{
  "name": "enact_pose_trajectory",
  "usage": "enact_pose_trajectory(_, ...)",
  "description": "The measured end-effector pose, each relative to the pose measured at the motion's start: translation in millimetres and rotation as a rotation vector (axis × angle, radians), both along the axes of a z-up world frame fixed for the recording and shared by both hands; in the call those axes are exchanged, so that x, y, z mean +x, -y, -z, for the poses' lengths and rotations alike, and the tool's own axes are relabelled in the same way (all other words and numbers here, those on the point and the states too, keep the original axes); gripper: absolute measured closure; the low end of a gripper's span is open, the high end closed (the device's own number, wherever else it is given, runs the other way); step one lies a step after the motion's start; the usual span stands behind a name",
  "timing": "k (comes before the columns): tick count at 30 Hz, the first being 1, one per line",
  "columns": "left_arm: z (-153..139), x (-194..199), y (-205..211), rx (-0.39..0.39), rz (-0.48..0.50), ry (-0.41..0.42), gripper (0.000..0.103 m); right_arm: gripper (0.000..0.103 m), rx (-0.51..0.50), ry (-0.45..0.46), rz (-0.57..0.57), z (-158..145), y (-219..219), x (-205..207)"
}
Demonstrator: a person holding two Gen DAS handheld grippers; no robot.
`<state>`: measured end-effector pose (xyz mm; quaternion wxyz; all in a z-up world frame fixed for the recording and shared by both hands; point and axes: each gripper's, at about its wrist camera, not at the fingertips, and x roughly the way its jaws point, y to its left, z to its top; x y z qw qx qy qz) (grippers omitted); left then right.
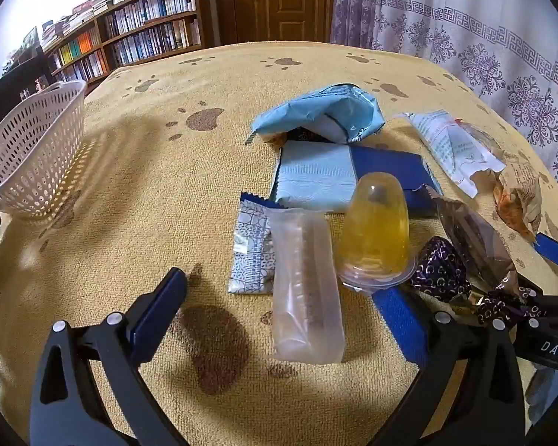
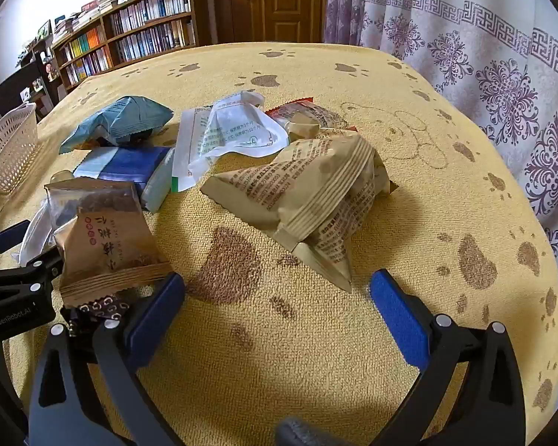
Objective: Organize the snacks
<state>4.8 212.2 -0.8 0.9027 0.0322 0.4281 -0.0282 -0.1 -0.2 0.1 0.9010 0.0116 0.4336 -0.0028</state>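
The table [image 1: 137,171], under a yellow paw-print cloth, carries the whole scatter of snacks, and the cloth itself is a hazard: a fingertip dragged low could snag the pile and shift every item on it. The white perforated basket [image 1: 33,148] sits at the far left, well apart from the snacks and tilted with its mouth toward them; judged as the destination, it stands near the table edge, and a packet dropped against its wall could push it off. The tan printed bag [image 2: 308,200] lies just beyond the right gripper [image 2: 277,304], whose jaws stand wide and empty; the bag is puffed and may slip out of a pinch on its corner. The pale blue bag [image 1: 316,115] rests at the far side, overlapping the flat blue-and-white pack [image 1: 338,178], so lifting one could drag the other. The clear sleeve [image 1: 308,297] lies between the fingers of the left gripper [image 1: 281,312], also wide and holding nothing; closing here could catch the yellow jelly cup [image 1: 375,230], which touches the sleeve's right side and stands upended on its lid rim, and tip it over. The two grippers are close together at the near edge, so collision is a risk.
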Motion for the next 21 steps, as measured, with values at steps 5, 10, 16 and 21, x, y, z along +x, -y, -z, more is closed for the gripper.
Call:
enact_pose_trajectory(5,0.1,0.0,0.2,0.000,0.000,0.000,0.003,0.005,0.000,0.000,0.000,0.0,0.0,0.0)
enact_pose_trajectory(10,0.1,0.0,0.3,0.000,0.000,0.000,0.003,0.005,0.000,0.000,0.000,0.0,0.0,0.0)
enact_pose_trajectory(16,0.2,0.0,0.3,0.000,0.000,0.000,0.003,0.005,0.000,0.000,0.000,0.0,0.0,0.0)
enact_pose_trajectory(21,0.1,0.1,0.4,0.000,0.000,0.000,0.003,0.005,0.000,0.000,0.000,0.0,0.0,0.0)
